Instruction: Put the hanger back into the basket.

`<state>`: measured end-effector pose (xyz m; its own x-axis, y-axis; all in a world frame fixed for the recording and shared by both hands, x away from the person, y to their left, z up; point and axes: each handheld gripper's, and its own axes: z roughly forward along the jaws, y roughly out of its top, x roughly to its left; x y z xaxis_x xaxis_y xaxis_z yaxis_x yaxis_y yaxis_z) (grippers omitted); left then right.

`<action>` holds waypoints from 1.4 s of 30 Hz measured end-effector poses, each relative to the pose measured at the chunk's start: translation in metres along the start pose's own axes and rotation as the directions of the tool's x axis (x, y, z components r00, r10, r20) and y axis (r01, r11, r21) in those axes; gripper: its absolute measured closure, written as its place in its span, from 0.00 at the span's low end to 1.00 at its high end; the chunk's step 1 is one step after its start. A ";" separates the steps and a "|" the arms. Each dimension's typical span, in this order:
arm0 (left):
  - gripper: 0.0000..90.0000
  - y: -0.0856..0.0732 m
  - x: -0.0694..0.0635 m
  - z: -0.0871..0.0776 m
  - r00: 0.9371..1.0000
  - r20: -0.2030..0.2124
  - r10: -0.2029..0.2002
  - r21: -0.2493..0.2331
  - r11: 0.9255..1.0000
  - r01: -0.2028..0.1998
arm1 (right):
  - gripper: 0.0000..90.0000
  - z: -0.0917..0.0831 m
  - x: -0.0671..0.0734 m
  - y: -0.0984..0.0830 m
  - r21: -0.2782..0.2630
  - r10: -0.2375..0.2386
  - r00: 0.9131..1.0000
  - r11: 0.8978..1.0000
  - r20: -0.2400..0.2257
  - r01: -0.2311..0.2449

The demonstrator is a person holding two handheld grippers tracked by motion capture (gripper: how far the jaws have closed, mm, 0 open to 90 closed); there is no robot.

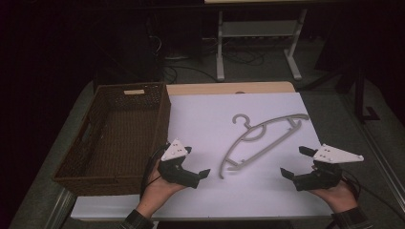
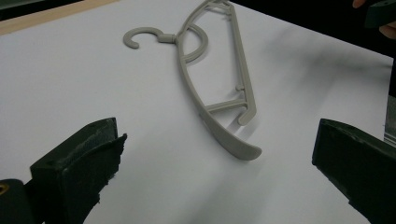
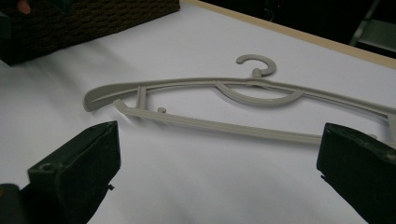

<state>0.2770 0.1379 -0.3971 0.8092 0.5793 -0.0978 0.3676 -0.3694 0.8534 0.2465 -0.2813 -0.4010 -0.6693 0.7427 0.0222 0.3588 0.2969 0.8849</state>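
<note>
Tabletop (image 1: pixel 267 88): wooden, pale edge showing along far side.
Sheet (image 1: pixel 200 119): white, covering most of tabletop.
Basket (image 1: pixel 102 179): brown wicker, at left, reaching from near to far edge.
Hanger (image 1: pixel 260 138): grey plastic, flat on sheet, right of basket, well apart, hook toward far side.

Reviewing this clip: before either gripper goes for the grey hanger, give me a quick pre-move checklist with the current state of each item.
1. Left gripper jaws open with nothing between them: ok.
2. Right gripper jaws open with nothing between them: ok.
3. Hanger lies flat on the white sheet, apart from both grippers: ok.
4. Nothing lies on or against the hanger: ok.
5. Wicker basket stands upright at the left of the sheet, its inside bare where visible: ok.
6. Whether the hanger's length fits inside the basket: cannot tell.
</note>
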 end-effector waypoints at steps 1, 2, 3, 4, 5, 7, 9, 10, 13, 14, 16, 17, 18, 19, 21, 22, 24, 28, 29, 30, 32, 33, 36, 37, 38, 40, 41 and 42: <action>0.01 0.001 0.000 0.001 1.000 0.000 -0.001 0.003 1.000 0.001 | 0.00 0.000 0.000 0.000 0.004 0.001 1.000 1.000 0.001 -0.001; 0.01 0.002 0.000 0.002 1.000 0.002 -0.005 0.005 1.000 0.005 | 0.00 0.001 0.000 0.000 0.007 0.002 1.000 1.000 0.001 -0.002; 0.01 0.003 0.001 0.002 1.000 0.002 -0.004 0.010 1.000 0.004 | 0.00 0.001 0.000 0.000 0.010 0.002 1.000 1.000 0.001 -0.002; 0.01 0.004 0.001 0.003 1.000 0.002 -0.004 0.012 1.000 0.004 | 0.00 0.002 0.000 0.000 0.012 0.000 1.000 1.000 0.001 0.000; 0.01 0.005 0.001 0.004 1.000 0.002 -0.004 0.015 1.000 0.004 | 0.00 0.002 0.000 0.000 0.016 0.001 1.000 1.000 0.002 -0.001; 0.01 0.006 0.001 0.005 1.000 0.002 -0.003 0.017 1.000 0.003 | 0.00 0.003 0.000 0.000 0.020 0.001 1.000 1.000 0.002 -0.001; 0.01 0.009 0.002 0.007 1.000 0.000 -0.004 0.022 1.000 0.004 | 0.00 0.004 -0.001 0.000 0.023 -0.002 1.000 1.000 0.001 0.002; 0.01 0.010 0.002 0.008 1.000 0.001 -0.004 0.024 1.000 0.004 | 0.00 0.005 -0.001 0.000 0.025 -0.002 1.000 1.000 0.001 0.002; 0.01 0.012 0.002 0.010 1.000 0.002 -0.004 0.025 1.000 0.004 | 0.00 0.005 -0.001 0.000 0.029 0.001 1.000 1.000 0.001 -0.001; 0.01 0.013 0.002 0.012 1.000 0.002 -0.001 0.029 1.000 0.001 | 0.00 0.006 -0.001 0.000 0.031 0.000 1.000 1.000 0.001 0.000; 0.01 0.014 0.003 0.016 1.000 0.005 -0.003 0.029 1.000 0.002 | 0.01 0.007 -0.002 0.001 0.045 0.005 1.000 0.999 0.001 -0.005; 0.01 0.016 0.003 0.017 1.000 0.007 -0.003 0.029 1.000 0.002 | 0.02 0.007 -0.002 0.001 0.048 0.006 1.000 0.999 -0.001 -0.006; 0.01 0.016 0.003 0.019 1.000 0.009 -0.003 0.029 1.000 0.002 | 0.02 0.007 -0.002 0.001 0.053 0.008 1.000 0.999 0.001 -0.008; 0.01 0.017 0.003 0.021 1.000 0.011 -0.001 0.031 1.000 0.000 | 0.03 0.008 -0.002 0.001 0.056 0.012 1.000 0.998 0.001 -0.012; 0.01 0.020 0.003 0.024 1.000 0.010 0.005 0.036 0.999 -0.005 | 0.04 0.009 -0.003 0.001 0.063 0.013 1.000 0.998 -0.002 -0.013; 0.01 0.021 0.004 0.026 1.000 0.010 0.005 0.036 0.999 -0.005 | 0.04 0.009 -0.003 0.001 0.066 0.016 1.000 0.998 0.000 -0.015; 0.01 0.024 0.005 0.030 1.000 0.010 0.007 0.038 0.999 -0.007 | 0.05 0.010 -0.003 0.001 0.074 0.015 1.000 0.997 -0.004 -0.015; 0.01 0.029 0.007 0.038 1.000 0.013 0.009 0.038 0.999 -0.009 | 0.07 0.012 -0.003 0.001 0.085 0.019 1.000 0.996 -0.006 -0.018; 0.01 0.030 0.007 0.040 1.000 0.014 0.009 0.040 0.999 -0.010 | 0.07 0.012 -0.004 0.001 0.088 0.022 1.000 0.996 -0.005 -0.021; 0.01 0.030 0.008 0.042 1.000 0.014 0.008 0.044 0.999 -0.008 | 0.08 0.012 -0.004 0.000 0.089 0.024 1.000 0.996 -0.006 -0.024; 0.01 0.031 0.008 0.046 1.000 0.017 0.011 0.049 0.999 -0.012 | 0.10 0.013 -0.004 0.001 0.094 0.030 1.000 0.995 -0.007 -0.029; 0.01 0.031 0.008 0.047 1.000 0.018 0.011 0.050 0.999 -0.011 | 0.12 0.013 -0.005 0.001 0.096 0.031 0.999 0.995 -0.008 -0.030; 0.01 0.032 0.009 0.051 1.000 0.019 0.014 0.054 0.998 -0.015 | 0.16 0.015 -0.007 0.001 0.112 0.038 0.999 0.993 -0.011 -0.037; 0.01 0.033 0.010 0.052 1.000 0.020 0.013 0.055 0.998 -0.014 | 0.16 0.016 -0.007 0.002 0.116 0.037 0.999 0.993 -0.008 -0.036; 0.01 0.033 0.010 0.054 1.000 0.022 0.009 0.051 0.999 -0.010 | 0.17 0.017 -0.008 0.002 0.120 0.042 0.999 0.992 -0.006 -0.041; 0.01 0.035 0.012 0.056 1.000 0.022 0.011 0.053 0.999 -0.012 | 0.20 0.020 -0.010 0.003 0.129 0.042 0.999 0.991 0.000 -0.041; 0.01 0.035 0.012 0.058 1.000 0.023 0.010 0.052 0.999 -0.011 | 0.21 0.021 -0.010 0.003 0.134 0.043 0.999 0.990 0.004 -0.043; 0.01 0.036 0.013 0.059 1.000 0.025 0.008 0.051 0.999 -0.009 | 0.22 0.022 -0.011 0.004 0.140 0.043 0.999 0.989 0.009 -0.044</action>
<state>0.3277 0.0888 -0.3980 0.8232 0.5581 -0.1037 0.3830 -0.4113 0.8272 0.2697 -0.2748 -0.4084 -0.6477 0.7598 0.0560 0.4754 0.3456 0.8090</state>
